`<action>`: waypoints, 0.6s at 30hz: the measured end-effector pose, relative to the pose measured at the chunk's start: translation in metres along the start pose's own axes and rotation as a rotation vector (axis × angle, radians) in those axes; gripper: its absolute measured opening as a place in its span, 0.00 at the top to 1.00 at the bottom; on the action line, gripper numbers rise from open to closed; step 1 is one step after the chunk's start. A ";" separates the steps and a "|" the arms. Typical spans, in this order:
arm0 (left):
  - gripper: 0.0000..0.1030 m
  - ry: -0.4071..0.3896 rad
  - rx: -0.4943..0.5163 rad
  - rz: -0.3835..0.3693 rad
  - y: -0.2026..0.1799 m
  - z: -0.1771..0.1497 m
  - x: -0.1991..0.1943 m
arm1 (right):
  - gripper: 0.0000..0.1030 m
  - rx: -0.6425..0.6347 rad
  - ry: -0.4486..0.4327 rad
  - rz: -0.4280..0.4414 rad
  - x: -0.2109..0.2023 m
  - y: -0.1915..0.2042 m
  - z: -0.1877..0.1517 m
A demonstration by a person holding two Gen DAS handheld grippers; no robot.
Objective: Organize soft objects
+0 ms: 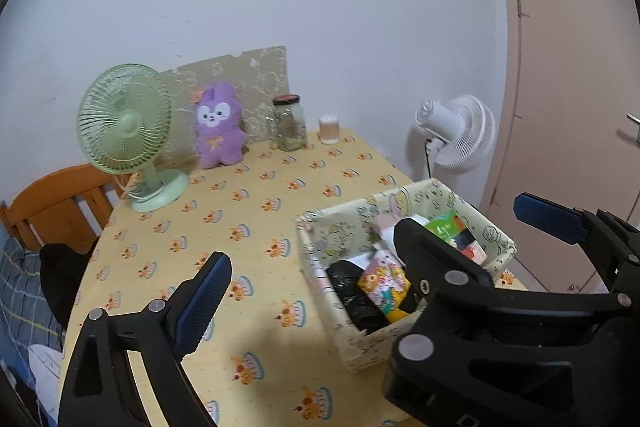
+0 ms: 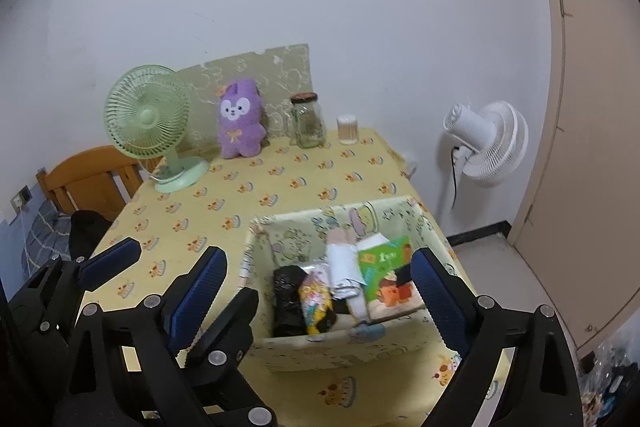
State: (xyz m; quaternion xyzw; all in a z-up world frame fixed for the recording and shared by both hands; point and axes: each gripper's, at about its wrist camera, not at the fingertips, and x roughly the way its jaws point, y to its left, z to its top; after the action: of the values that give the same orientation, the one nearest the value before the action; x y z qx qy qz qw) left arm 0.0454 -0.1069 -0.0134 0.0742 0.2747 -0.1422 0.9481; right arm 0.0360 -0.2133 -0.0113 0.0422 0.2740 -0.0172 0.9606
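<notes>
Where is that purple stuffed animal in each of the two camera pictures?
Left wrist view: the purple plush toy stands left of centre, at the table's far edge by the wall.
Right wrist view: it stands slightly left of centre, on the same far edge.
Shared landmark: in both it stands between the green fan and the glass jar.

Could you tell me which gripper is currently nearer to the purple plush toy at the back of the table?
Left, probably. The left gripper sits over the open tablecloth before the purple plush toy; the right gripper hangs farther right, above the fabric box.
</notes>
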 end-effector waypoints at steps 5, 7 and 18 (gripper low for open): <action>0.05 -0.036 -0.039 0.032 0.021 0.000 -0.016 | 0.02 -0.025 -0.039 0.005 -0.011 0.018 0.005; 0.04 -0.050 -0.057 0.048 0.031 0.000 -0.022 | 0.02 -0.036 -0.052 0.012 -0.016 0.025 0.007; 0.00 -0.123 -0.117 0.122 0.074 -0.005 -0.059 | 0.00 -0.074 -0.126 0.041 -0.039 0.060 0.014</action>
State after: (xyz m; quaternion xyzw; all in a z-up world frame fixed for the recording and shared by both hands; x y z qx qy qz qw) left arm 0.0178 -0.0225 0.0196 0.0265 0.2186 -0.0722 0.9728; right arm 0.0136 -0.1545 0.0256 0.0111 0.2124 0.0101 0.9771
